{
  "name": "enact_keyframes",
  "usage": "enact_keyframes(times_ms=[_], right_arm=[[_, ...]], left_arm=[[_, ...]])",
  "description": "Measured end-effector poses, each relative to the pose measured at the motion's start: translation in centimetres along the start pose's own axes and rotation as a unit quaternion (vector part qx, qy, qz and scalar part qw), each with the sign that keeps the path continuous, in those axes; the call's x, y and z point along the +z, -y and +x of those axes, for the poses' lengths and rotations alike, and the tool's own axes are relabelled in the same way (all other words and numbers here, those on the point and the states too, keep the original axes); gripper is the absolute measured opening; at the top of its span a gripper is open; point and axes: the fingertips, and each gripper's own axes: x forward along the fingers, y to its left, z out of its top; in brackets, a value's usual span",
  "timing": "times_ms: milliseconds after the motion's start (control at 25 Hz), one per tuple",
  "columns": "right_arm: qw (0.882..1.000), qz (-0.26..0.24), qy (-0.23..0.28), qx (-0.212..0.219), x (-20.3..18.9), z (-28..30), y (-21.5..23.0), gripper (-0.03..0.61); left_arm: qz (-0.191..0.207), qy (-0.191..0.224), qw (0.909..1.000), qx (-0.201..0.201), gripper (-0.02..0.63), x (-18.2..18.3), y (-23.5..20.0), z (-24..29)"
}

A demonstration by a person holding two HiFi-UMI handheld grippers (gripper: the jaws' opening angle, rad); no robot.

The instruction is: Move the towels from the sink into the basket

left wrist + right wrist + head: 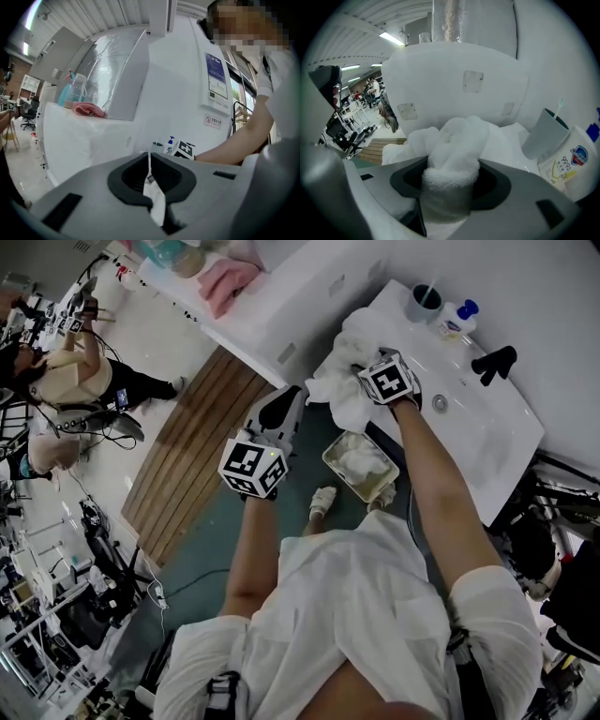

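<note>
A heap of white towels [342, 395] lies at the left end of the white sink [469, 409] and hangs over its edge. My right gripper [361, 381] reaches down into the heap. In the right gripper view its jaws [450, 176] press on a thick fold of white towel [457, 140] that fills the gap between them. My left gripper [295, 401] hovers just left of the sink's edge, shut on a thin strip of white cloth [154, 201]. The basket [328, 457] stands on the floor below the sink with a white towel [364, 463] inside.
A grey cup [422, 304], a soap bottle [457, 320] and a black tap [494, 362] stand along the sink's back. A pink cloth [230, 282] lies on a white unit to the left. A wooden slatted mat [197, 446] covers the floor on the left.
</note>
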Motion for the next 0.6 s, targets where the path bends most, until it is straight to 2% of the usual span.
enact_keyframes(times_ms=[120,240,600], right_arm=[[1.0,-0.003,0.002,-0.005,-0.3,0.1,0.0,0.21],[1.0,-0.002,-0.003,-0.014,-0.4,-0.4,-0.1,0.162],[0.999,-0.004,0.027,-0.046,-0.6,-3.3,0.3,0.135]], left_arm=[[-0.002,-0.001,1.0,0.001,0.021,-0.2,-0.1,0.0],[-0.001,-0.001,1.0,0.0,0.021,-0.1,-0.1,-0.1],[0.003,0.008,0.9999,-0.008,0.021,1.0,-0.2,0.4]])
